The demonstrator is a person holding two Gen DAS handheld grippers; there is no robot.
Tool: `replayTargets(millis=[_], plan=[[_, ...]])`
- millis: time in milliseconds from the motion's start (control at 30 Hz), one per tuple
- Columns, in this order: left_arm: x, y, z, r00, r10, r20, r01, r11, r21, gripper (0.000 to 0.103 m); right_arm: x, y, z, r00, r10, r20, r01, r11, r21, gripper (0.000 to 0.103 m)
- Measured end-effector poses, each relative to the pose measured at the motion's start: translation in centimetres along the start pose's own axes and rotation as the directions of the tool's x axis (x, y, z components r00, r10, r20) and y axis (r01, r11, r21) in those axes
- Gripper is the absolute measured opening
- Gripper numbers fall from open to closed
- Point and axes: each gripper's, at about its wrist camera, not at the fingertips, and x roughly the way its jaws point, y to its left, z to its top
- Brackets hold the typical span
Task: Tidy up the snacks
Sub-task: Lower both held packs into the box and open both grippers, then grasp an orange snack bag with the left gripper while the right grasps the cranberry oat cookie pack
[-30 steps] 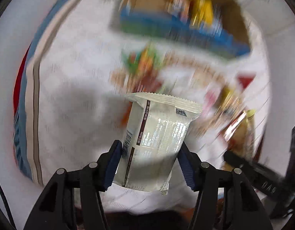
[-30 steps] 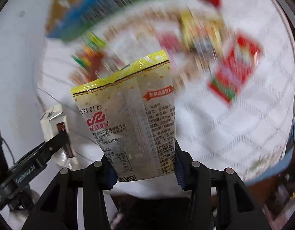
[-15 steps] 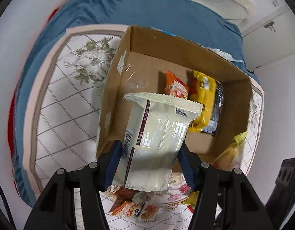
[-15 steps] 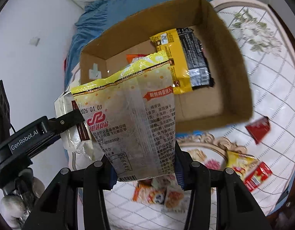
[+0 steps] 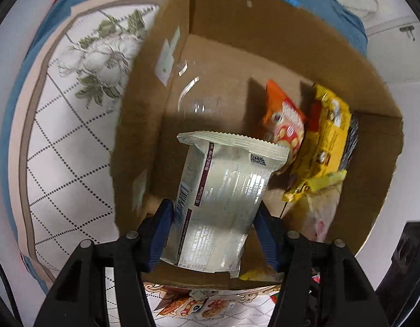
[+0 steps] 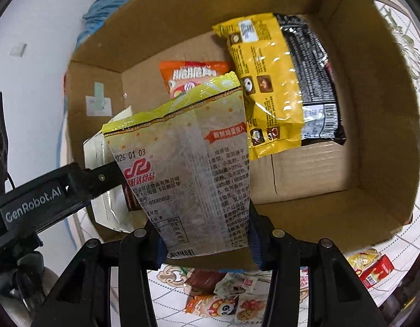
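Observation:
A silver-white snack pack [image 5: 223, 190] stands upright between the blue pads of my left gripper [image 5: 213, 209], low inside the open cardboard box [image 5: 237, 27]. Its jaws are opening, though the pads still touch the pack's edges. My right gripper [image 6: 207, 234] is shut on a pale yellow-green biscuit bag [image 6: 182, 158], held over the box's near wall [image 6: 373, 109]. In the box lie an orange pack [image 6: 188, 73], a yellow pack [image 6: 264, 81] and a black pack [image 6: 313, 81]. In the right wrist view the left gripper's finger [image 6: 46, 196] and the silver pack [image 6: 100, 163] show at the left.
The box sits on a white quilted bedspread [image 5: 73, 136] with a flower print and a blue sheet [image 5: 332, 8] behind. Loose snack packs [image 6: 223, 299] lie in front of the box. A red and yellow pack [image 6: 373, 267] lies to its right.
Both grippers have carried their packs from over the loose snack pile to over and down into the cardboard box, which now fills both views. Both packs stay between the pads.

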Motion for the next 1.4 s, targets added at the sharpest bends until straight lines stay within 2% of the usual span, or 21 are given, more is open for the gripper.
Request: replayTargets(millis=[67, 133, 167, 200, 267, 433, 567, 600, 667, 700, 767, 967, 1100, 1167, 1267, 1400], plan=[[0.9, 0.1, -0.1, 0.999, 0.0, -0.035, 0.0, 1.0, 0.01, 0.058, 1.5, 0.0, 0.6, 0.998, 0.006, -0.067, -0.005, 1.0, 0.009, 0.052], [1.3, 0.2, -0.2, 0.998, -0.002, -0.055, 0.003, 1.0, 0.018, 0.059, 2.0, 0.0, 0.9, 0.996, 0.001, -0.085, -0.001, 1.0, -0.001, 0.071], [1.3, 0.3, -0.3, 0.999, 0.014, -0.045, -0.013, 1.0, 0.022, 0.063, 2.0, 0.0, 1.0, 0.997, -0.006, -0.076, 0.006, 1.0, -0.01, 0.086], [1.3, 0.3, -0.4, 0.999, 0.026, -0.035, -0.025, 0.999, 0.028, 0.07, 2.0, 0.1, 1.2, 0.997, -0.027, -0.065, 0.026, 0.999, -0.026, 0.089], [1.0, 0.5, -0.4, 0.999, 0.042, -0.013, -0.041, 0.999, 0.034, 0.075, 2.1, 0.1, 1.5, 0.997, -0.041, -0.063, 0.038, 0.999, -0.037, 0.09], [-0.4, 0.9, -1.0, 0.999, 0.047, 0.024, -0.048, 0.998, 0.045, 0.076, 1.4, -0.2, 2.2, 0.997, -0.064, -0.033, 0.063, 0.997, -0.04, 0.094], [-2.7, 0.6, -2.1, 0.992, 0.08, 0.097, -0.088, 0.993, 0.08, 0.076, -1.0, -1.3, 1.6, 0.997, -0.072, 0.033, 0.073, 0.996, -0.049, 0.095], [-3.4, 0.4, -2.6, 0.988, 0.091, 0.125, -0.103, 0.99, 0.091, 0.076, -1.5, -1.6, 1.4, 0.996, -0.069, 0.05, 0.071, 0.996, -0.049, 0.099], [-5.1, 0.7, -3.3, 0.975, 0.102, 0.196, -0.125, 0.987, 0.105, 0.077, -2.9, -2.1, 0.9, 0.993, -0.067, 0.094, 0.072, 0.996, -0.056, 0.1], [-5.9, 0.9, -3.7, 0.969, 0.1, 0.225, -0.128, 0.986, 0.111, 0.087, -3.6, -2.3, 0.5, 0.99, -0.072, 0.121, 0.08, 0.995, -0.06, 0.1], [-7.1, 0.2, -4.6, 0.96, 0.093, 0.265, -0.13, 0.983, 0.126, 0.098, -5.2, -2.7, -0.2, 0.981, -0.082, 0.177, 0.095, 0.993, -0.066, 0.1], [-10.4, -0.7, -8.4, 0.919, 0.105, 0.381, -0.176, 0.972, 0.156, 0.098, -9.6, -3.2, -2.5, 0.951, -0.073, 0.302, 0.099, 0.993, -0.071, 0.1], [-11.7, -1.9, -10.5, 0.901, 0.098, 0.423, -0.181, 0.97, 0.161, 0.098, -12.2, -3.2, -4.9, 0.936, -0.062, 0.347, 0.093, 0.993, -0.074, 0.1], [-12.4, -1.9, -11.7, 0.898, 0.082, 0.432, -0.165, 0.973, 0.16, 0.098, -13.1, -3.3, -5.9, 0.931, -0.054, 0.361, 0.084, 0.994, -0.069, 0.1], [-13.1, -1.7, -13.4, 0.895, 0.071, 0.441, -0.155, 0.976, 0.156, 0.098, -13.8, -3.6, -7.6, 0.933, -0.038, 0.358, 0.064, 0.996, -0.061, 0.1], [-13.1, -0.6, -15.9, 0.901, 0.077, 0.428, -0.148, 0.98, 0.135, 0.098, -12.9, -4.2, -9.8, 0.945, -0.035, 0.326, 0.054, 0.997, -0.049, 0.1]])
